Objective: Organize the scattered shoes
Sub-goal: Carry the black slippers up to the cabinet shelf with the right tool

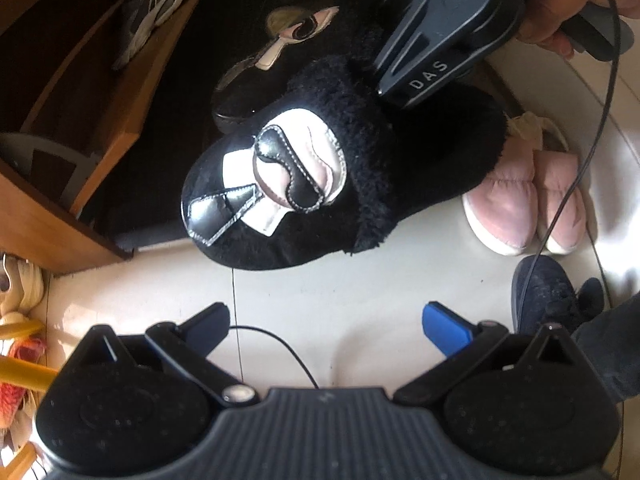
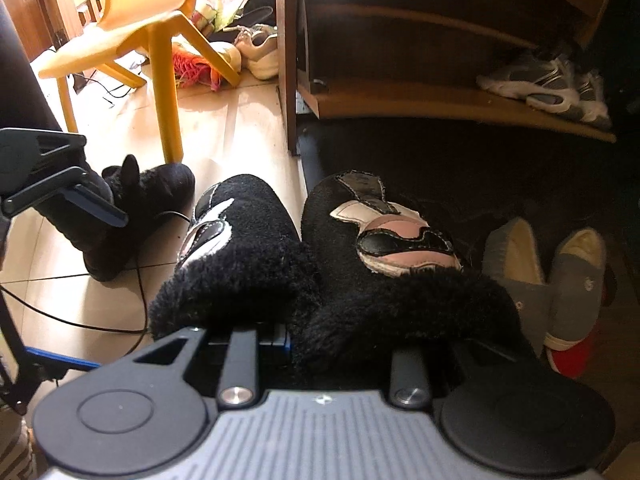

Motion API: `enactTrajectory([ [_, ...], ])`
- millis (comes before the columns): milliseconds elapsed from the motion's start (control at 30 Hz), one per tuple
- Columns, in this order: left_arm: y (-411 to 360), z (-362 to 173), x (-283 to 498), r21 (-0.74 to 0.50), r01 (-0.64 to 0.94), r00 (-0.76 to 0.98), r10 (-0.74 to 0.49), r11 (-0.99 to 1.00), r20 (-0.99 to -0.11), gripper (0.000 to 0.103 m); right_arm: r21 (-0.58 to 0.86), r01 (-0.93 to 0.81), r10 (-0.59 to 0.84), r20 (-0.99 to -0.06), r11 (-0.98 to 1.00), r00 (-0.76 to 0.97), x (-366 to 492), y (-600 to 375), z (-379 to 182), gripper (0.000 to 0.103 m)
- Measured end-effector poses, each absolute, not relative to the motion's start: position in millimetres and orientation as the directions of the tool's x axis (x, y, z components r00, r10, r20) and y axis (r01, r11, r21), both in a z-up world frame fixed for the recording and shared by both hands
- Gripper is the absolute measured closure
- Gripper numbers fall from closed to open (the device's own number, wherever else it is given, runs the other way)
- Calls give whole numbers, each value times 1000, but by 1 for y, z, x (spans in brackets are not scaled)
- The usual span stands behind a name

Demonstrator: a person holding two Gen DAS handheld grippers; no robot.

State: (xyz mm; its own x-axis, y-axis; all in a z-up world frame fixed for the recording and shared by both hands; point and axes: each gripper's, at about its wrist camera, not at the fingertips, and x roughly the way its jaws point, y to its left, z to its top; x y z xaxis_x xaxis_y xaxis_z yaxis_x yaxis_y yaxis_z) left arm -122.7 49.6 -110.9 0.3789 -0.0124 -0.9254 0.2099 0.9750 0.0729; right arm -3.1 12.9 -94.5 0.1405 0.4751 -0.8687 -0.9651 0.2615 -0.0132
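Note:
A black fuzzy slipper with a white and pink face patch hangs above the tiled floor. My right gripper is shut on its furry heel rim; in the right wrist view that slipper rises from my right gripper, whose fingertips are buried in the fur. Its mate, with a worn patch, lies on the dark mat under the shoe rack. My left gripper stands open over bare floor in front of the held slipper, with nothing between its fingers.
The wooden shoe rack holds grey sneakers on its low shelf. Pink slippers and a person's dark shoe are on the floor. Grey slippers sit on the mat. A yellow chair and more shoes stand beyond.

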Motion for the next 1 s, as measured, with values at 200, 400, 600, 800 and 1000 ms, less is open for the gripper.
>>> enactTrajectory([
  [200, 49, -92, -135, 76, 277, 412, -47, 958, -910, 0, -29, -961, 486, -858, 274, 165, -22, 0, -68, 76],
  [400, 41, -75, -148, 99, 382, 427, -80, 919, -901, 0, -40, -959, 497, -848, 281, 181, -40, -11, -50, 76],
  [600, 39, -58, -156, 114, 464, 443, -118, 879, -889, 0, -51, -961, 506, -842, 271, 187, -52, -23, -36, 76],
  [800, 39, -40, -169, 132, 587, 431, -171, 798, -886, 0, -77, -969, 514, -836, 236, 192, -61, -34, -17, 76],
  [1000, 47, -29, -175, 162, 655, 433, -192, 738, -881, 0, -102, -973, 509, -838, 207, 196, -62, -44, 0, 76],
])
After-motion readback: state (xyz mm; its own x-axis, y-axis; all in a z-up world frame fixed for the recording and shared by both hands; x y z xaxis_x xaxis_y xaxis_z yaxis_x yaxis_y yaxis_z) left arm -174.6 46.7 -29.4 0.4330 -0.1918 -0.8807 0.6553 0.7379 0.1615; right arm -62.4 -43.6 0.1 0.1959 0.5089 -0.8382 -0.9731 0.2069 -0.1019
